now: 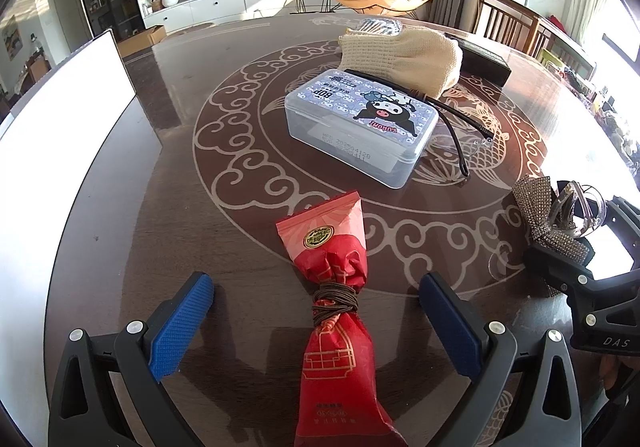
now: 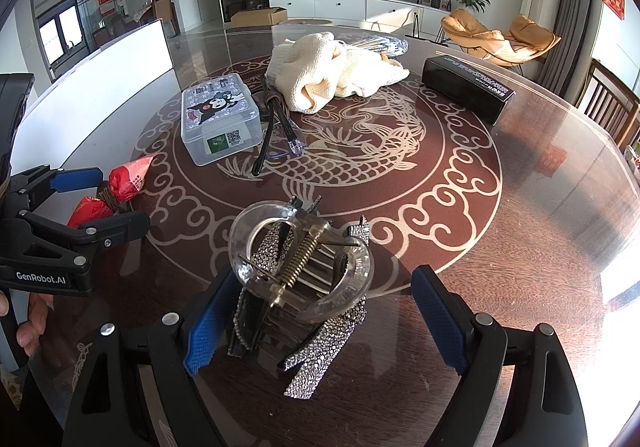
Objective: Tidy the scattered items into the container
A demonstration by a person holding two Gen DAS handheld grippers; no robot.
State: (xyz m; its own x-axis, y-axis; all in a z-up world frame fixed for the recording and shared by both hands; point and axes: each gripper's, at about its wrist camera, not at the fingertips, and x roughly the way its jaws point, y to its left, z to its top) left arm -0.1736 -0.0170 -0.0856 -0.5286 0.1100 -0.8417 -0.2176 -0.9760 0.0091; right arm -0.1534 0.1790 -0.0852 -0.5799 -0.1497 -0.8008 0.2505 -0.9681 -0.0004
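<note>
Both tongs stand released, each straddling its own item without pressing on it. Seen from the left wrist, the left gripper (image 1: 316,321) has its blue pads well apart either side of the red snack packet (image 1: 334,303), which lies on the table (image 1: 140,215) with its long axis running straight away from the camera, string-tied waist level with the fingertips; a squeeze would, I judge, catch it across its narrow width. Beyond it sit the clear plastic box (image 1: 358,127), spectacles (image 1: 460,127) and a knitted cloth (image 1: 404,55); the white container (image 1: 64,115) lies to the left. From the right wrist, the right gripper (image 2: 326,321) frames the rhinestone hair claw (image 2: 300,283), its left pad just beside it, the right pad clear. The container (image 2: 100,75) lies far left, nearer the left hand.
</note>
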